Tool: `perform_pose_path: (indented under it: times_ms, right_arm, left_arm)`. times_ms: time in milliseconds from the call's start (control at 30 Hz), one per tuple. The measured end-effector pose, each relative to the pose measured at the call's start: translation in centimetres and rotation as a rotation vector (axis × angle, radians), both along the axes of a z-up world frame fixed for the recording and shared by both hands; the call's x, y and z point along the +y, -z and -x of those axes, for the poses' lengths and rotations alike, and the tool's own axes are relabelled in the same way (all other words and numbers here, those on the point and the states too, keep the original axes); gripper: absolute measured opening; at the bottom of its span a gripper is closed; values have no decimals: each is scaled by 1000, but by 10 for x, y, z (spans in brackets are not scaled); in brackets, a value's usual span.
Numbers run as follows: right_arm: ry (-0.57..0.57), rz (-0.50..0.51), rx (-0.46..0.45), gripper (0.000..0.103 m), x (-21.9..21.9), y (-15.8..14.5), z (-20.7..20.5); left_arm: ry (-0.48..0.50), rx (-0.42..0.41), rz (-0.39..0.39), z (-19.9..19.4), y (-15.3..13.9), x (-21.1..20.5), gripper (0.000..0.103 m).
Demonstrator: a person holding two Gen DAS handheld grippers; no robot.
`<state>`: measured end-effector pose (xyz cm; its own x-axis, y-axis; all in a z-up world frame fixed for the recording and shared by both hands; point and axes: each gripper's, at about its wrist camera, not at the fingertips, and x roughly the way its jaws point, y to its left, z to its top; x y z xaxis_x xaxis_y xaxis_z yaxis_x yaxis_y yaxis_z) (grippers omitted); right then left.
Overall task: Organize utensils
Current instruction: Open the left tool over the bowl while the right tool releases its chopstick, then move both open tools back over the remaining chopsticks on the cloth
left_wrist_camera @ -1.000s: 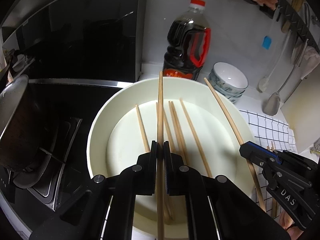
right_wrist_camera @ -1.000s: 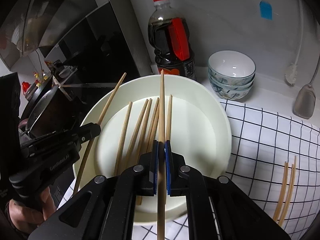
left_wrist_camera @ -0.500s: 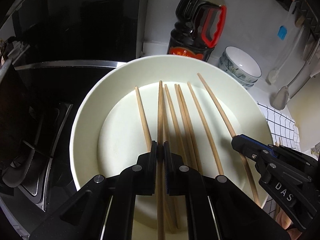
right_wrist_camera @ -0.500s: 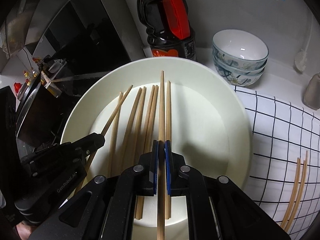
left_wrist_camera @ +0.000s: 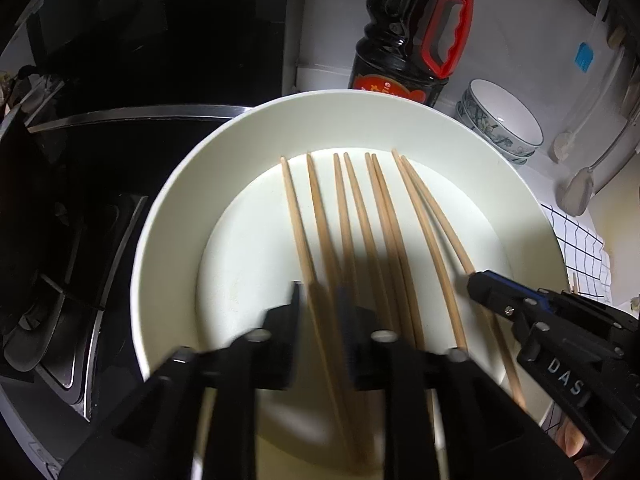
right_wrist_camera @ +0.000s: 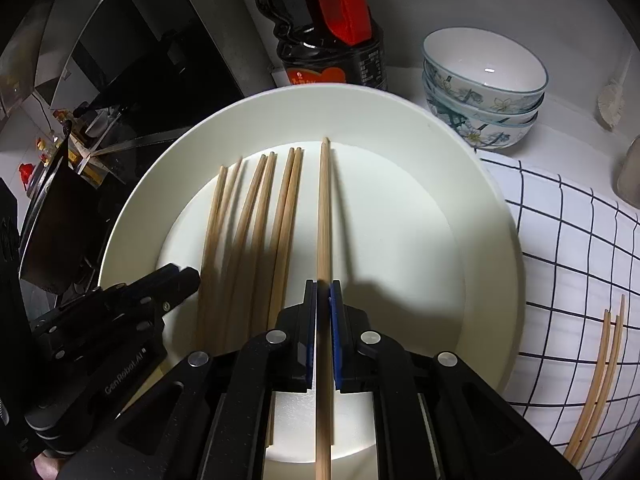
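Note:
A large white plate [left_wrist_camera: 176, 216] [right_wrist_camera: 472, 208] holds several wooden chopsticks [left_wrist_camera: 352, 216] [right_wrist_camera: 248, 216] laid side by side. My left gripper [left_wrist_camera: 318, 300] is open just above the plate; a chopstick [left_wrist_camera: 316, 216] lies loose between its blurred fingers. My right gripper [right_wrist_camera: 323, 292] is shut on one chopstick [right_wrist_camera: 323, 208], which lies low over the plate to the right of the others. In the left wrist view the right gripper [left_wrist_camera: 480, 284] shows at the right. In the right wrist view the left gripper [right_wrist_camera: 180, 280] shows at the left.
A dark sauce bottle [left_wrist_camera: 408, 40] [right_wrist_camera: 328, 28] stands behind the plate. Stacked patterned bowls [right_wrist_camera: 484, 88] [left_wrist_camera: 500, 120] sit at the back right. Two more chopsticks [right_wrist_camera: 600, 364] lie on a checked cloth [right_wrist_camera: 580, 240]. A black stove [left_wrist_camera: 80, 208] lies left. Ladles [left_wrist_camera: 580, 192] hang on the wall.
My left gripper has opened and let its chopstick go onto the plate. Both grippers have dropped lower and closer over the plate. The right stays shut on its chopstick.

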<state>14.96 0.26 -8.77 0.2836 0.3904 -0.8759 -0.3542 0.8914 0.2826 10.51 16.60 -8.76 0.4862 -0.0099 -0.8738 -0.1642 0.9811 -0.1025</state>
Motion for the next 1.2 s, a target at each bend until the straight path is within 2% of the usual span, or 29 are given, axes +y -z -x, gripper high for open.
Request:
perform_pose_path:
  times_ms: [33,67,233,367,467,833,1000,1200]
  right_arm:
    - [-2,-2,-2,9,-1,-2,1]
    - [-1,-2,-9,10,-2,-3,1]
    - [5,-2,-36,14,-7,-12,4]
    - [9,-10,-46,23,-12,-17,9]
    - [1,-8,-55,25,-11,-21,13]
    - [21,-18,-82,39,-31,-40,30]
    - [15,-24,-93,48,-39,-46,41]
    - [3,-24,-98,49,-48,-51,54]
  left_arm:
    - [-9,-8,-4,2,-2,1,51]
    - [-19,-17,-7,4,-4,3,62]
    - [-36,-44,-34,11,-14,6,63]
    - [-50,-48,-41,17,-20,11,70]
    - [-52,-48,-51,21,-23,10,77]
    - [-93,-74,-56,43,-43,13,88]
    - [-103,-68,-56,50,-47,8,88]
    - [-95,-72,-58,62,-52,-5,92]
